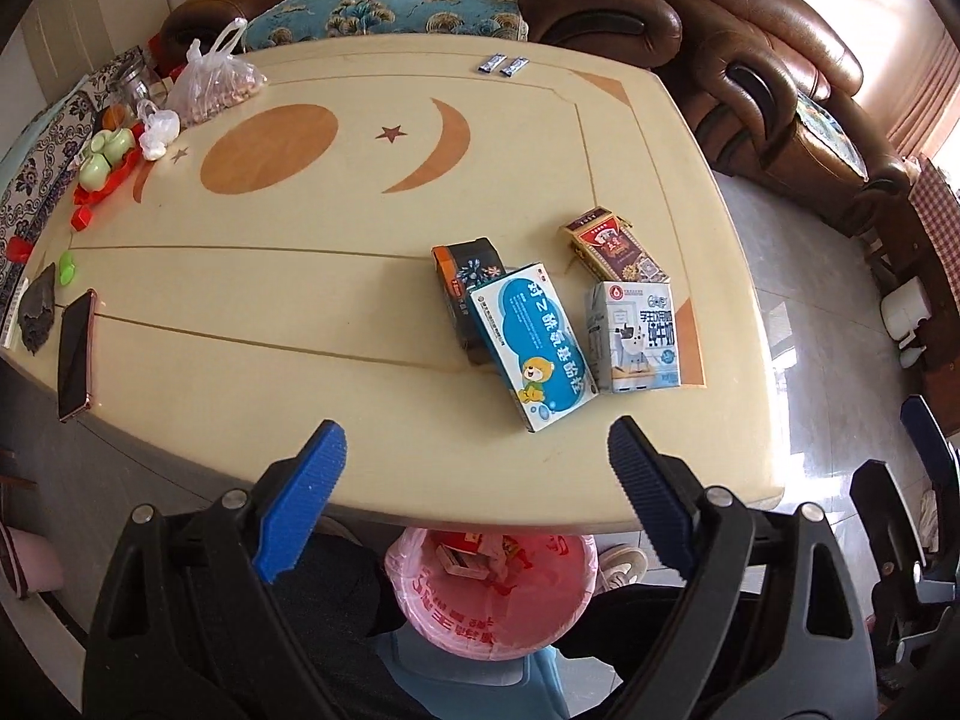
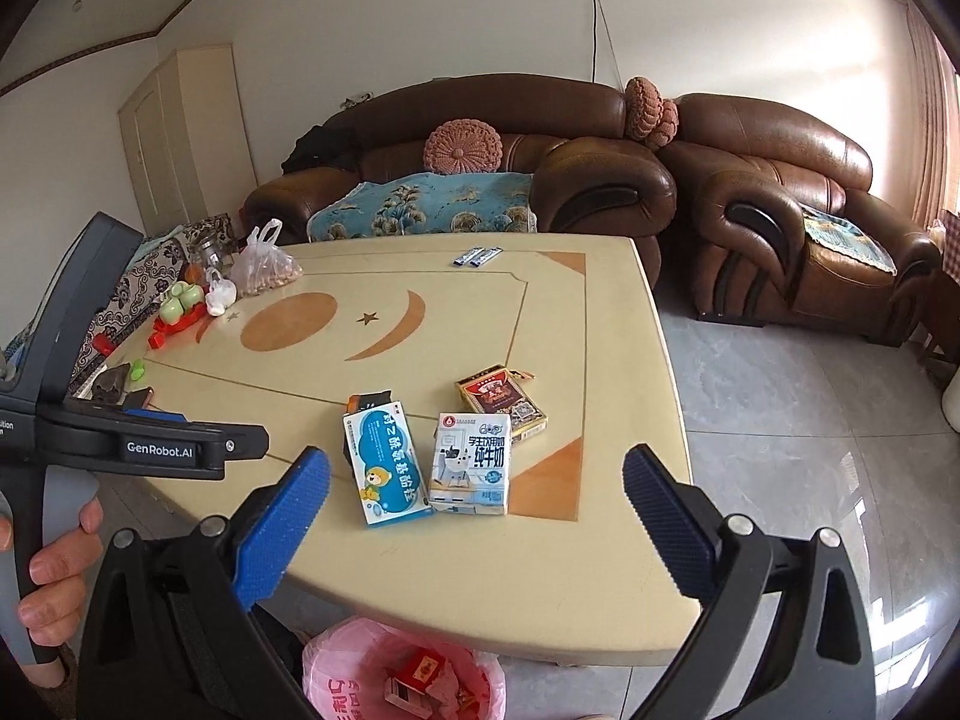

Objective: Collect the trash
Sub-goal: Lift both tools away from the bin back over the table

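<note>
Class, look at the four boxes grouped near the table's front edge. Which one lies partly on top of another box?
The blue-and-white medicine box with the cartoon bear. Its far end rests on the black box behind it, while the milk carton and the red-and-gold box lie apart.

Bright daylight is pouring in from the right, past the curtain (image 2: 936, 138), throwing white glare across the tiled floor (image 2: 798, 480) and a soft sheen on the leather sofa (image 2: 774, 180), while the cream tabletop (image 2: 456, 564) sits evenly lit with only faint, short shadows under the boxes. Both fisheye views bend hard at the rim, the tabletop edge bowing and the corners falling to black, and the printing on the milk carton (image 1: 636, 336) reads sharp, while the tool (image 1: 477, 468) close to the lens looks a touch soft.
</note>
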`<state>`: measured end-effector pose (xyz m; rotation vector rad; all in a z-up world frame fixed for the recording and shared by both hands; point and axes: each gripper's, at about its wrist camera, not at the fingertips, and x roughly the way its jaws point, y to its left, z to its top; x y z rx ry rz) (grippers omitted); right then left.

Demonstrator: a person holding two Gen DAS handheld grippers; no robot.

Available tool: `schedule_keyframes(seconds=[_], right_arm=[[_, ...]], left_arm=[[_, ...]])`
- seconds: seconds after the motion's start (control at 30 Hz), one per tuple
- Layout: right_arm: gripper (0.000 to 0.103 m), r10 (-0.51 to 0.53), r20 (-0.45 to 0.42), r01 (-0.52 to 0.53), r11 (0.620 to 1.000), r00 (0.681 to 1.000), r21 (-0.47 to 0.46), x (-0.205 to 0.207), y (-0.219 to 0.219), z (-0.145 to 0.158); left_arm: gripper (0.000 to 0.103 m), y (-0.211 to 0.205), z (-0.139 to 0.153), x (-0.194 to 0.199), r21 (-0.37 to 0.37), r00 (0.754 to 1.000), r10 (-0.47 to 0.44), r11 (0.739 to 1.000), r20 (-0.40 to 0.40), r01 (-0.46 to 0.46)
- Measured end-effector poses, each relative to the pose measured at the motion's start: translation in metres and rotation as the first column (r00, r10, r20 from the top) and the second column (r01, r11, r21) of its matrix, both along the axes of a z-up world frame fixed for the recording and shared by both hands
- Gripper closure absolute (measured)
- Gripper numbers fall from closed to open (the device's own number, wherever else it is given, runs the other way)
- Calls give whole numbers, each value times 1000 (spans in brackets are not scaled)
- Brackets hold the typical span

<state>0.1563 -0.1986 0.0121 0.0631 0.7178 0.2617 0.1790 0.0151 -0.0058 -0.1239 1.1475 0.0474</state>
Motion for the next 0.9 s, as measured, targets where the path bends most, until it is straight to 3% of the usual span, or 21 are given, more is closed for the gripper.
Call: schedule_keyframes(seconds=[0.3, 0.9], right_arm=[[7, -34, -37, 34, 999, 999, -2, 22, -8, -24], [7, 16, -105, -18, 1000, 994, -18, 57, 5, -70]], left_arm=[[16, -6, -16, 24, -16, 999, 34, 999, -34, -35], [16, -10, -62, 66, -43, 983, 139, 988, -121, -146]])
